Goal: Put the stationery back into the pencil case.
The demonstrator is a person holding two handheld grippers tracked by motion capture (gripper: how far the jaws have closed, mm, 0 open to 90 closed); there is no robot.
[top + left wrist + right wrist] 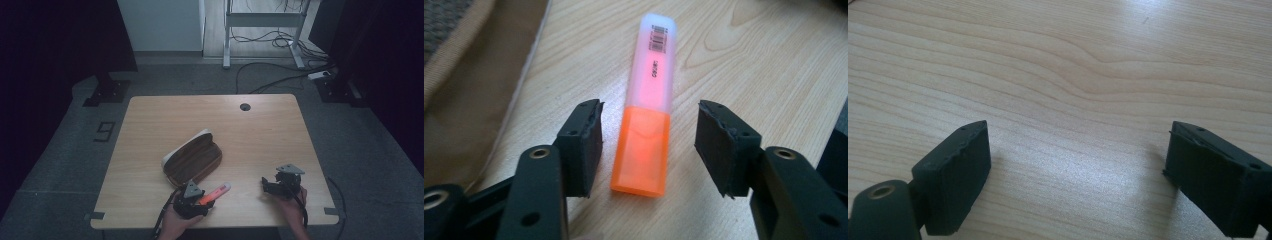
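Observation:
An orange highlighter (649, 105) with a translucent pink-white body and an orange cap lies flat on the wooden table (260, 135). Its cap end sits between the jaws of my left gripper (649, 150), which is open, with a gap on each side of the cap. From above, the highlighter (216, 193) points away to the right from my left gripper (192, 200) near the front edge. My right gripper (1075, 175) is open over bare wood, and in the high view the right gripper (280, 186) rests at the front right.
An open brown pencil case (192, 159) with a pale lining lies just behind my left gripper; its edge (469, 80) runs along the left of the left gripper view. A cable hole (245, 106) sits at the table's far edge. Desk legs and cables lie on the floor beyond.

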